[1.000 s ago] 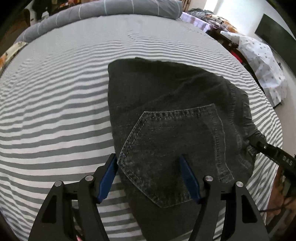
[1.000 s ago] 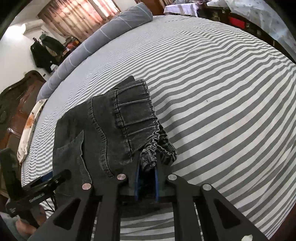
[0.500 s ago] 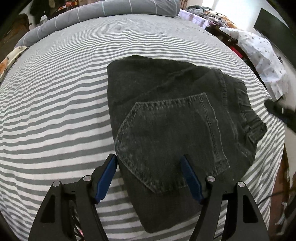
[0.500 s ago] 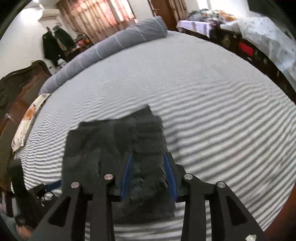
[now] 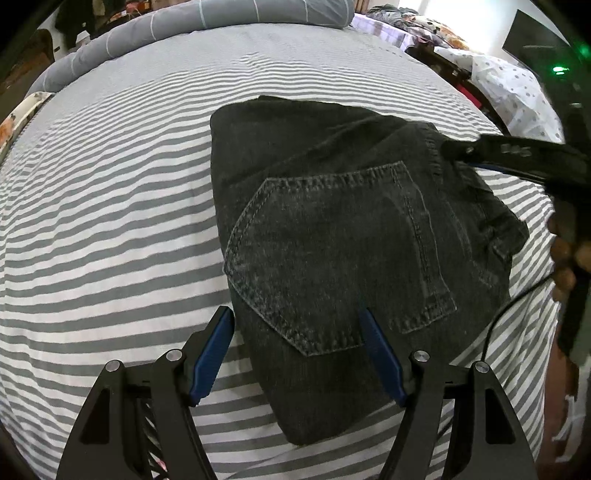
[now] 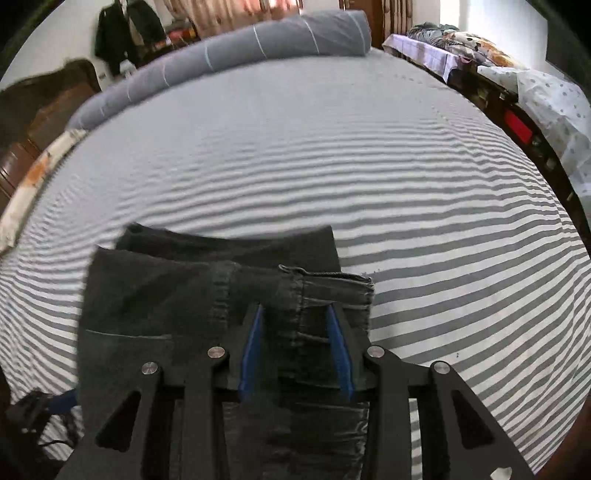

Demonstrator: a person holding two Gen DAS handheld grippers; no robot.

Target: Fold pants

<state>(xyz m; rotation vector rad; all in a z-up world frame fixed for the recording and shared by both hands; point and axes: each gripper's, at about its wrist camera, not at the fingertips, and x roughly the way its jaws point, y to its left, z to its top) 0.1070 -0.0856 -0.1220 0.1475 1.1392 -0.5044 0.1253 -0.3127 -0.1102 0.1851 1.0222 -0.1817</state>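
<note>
On the left of my field lies only bare grey-and-white striped bedsheet point(image 5: 110, 229), with a long grey bolster pillow point(image 5: 207, 26) rolled along the far edge of the bed.

The left tongs point(image 5: 297, 326) are spread wide and hold nothing. They hover low over the near left corner of the folded dark grey denim pants point(image 5: 332, 229), one blue pad over the sheet just beside the cloth edge, the other over the denim near the stitched back pocket point(image 5: 332, 258).

The pants lie as a compact, several-layer bundle on the near half of the bed, pocket side up, waistband point(image 6: 332, 291) along their right edge. Judged from this, the fold appears essentially complete; only squaring up may remain.

Handling assessment: denim of this thickness should be soft but fairly heavy, with enough friction between layers that the stack should hold its shape. Layers could slide apart if lifted by one corner. I would take hold at the thick folded edge or the waistband seam, pinching all layers together.

On the right, the right tongs point(image 6: 295, 328) are parted and grip nothing, poised directly above the waistband. Whether the pads touch the cloth I cannot tell.
</note>
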